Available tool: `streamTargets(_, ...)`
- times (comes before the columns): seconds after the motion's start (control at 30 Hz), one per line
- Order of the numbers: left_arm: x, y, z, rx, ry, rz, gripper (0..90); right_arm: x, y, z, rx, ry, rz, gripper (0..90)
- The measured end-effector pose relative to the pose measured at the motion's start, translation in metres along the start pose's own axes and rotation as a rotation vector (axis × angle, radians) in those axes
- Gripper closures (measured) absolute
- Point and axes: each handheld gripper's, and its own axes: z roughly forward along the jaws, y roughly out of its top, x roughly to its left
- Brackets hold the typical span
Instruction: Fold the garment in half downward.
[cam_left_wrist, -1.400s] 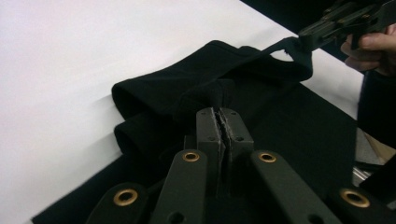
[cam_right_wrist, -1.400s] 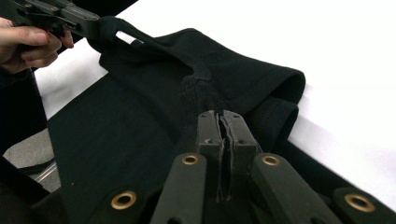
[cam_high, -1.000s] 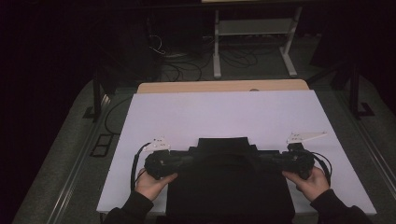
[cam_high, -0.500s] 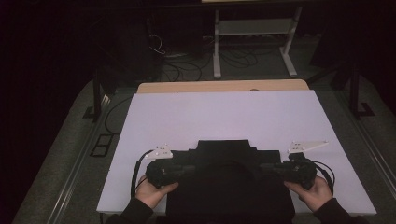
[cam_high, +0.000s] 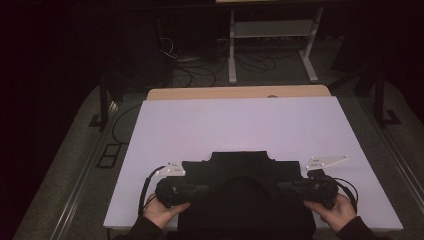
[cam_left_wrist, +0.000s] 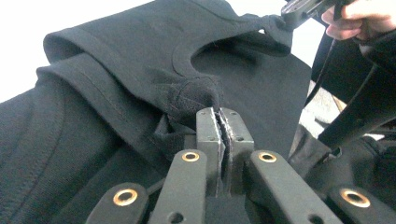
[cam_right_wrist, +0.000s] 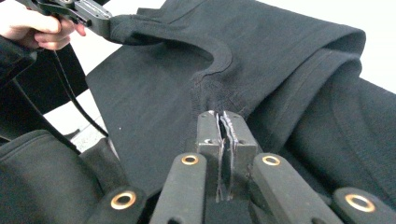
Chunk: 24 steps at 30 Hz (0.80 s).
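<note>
At the table's near edge, left gripper and right gripper each pinch the black shirt.

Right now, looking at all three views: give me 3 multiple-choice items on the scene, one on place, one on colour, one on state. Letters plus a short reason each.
1. Where on the white table does the black garment lie?
A. at the far edge
B. at the near edge, between the two hands
C. off the table, on the floor

2. What colour is the garment?
A. white
B. red
C. black

3. How do the jaws of the left hand-held gripper stand?
A. shut on a fold of the garment
B. wide open above it
C. shut on a cable

Key:
1 B: the high view shows it at the near edge, with the left hand and the right hand at its sides.
2 C: dark black knit fabric in both gripper views.
3 A: the left gripper view shows the jaws pressed together with cloth bunched at their tips; the right hand-held gripper pinches the fabric likewise.
</note>
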Motion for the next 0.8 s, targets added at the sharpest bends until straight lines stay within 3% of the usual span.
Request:
streamTargets(0.47,-0.0044,-0.0053,-0.0003,0.026,-0.008,0.003,86.1,0.01,-0.0079,0.0064,0.047,0.01,-0.008,85.2)
streamTargets(0.63,-0.0069,-0.0056,0.0004,0.033,0.015,0.014,83.7,0.0085,-0.0086,0.0056,0.051,0.013,0.005,84.4)
streamTargets(0.8,-0.0067,-0.0055,0.0002,0.027,0.033,0.013,78.3,0.0069,-0.0091,0.0075,0.053,0.017,0.03,76.1)
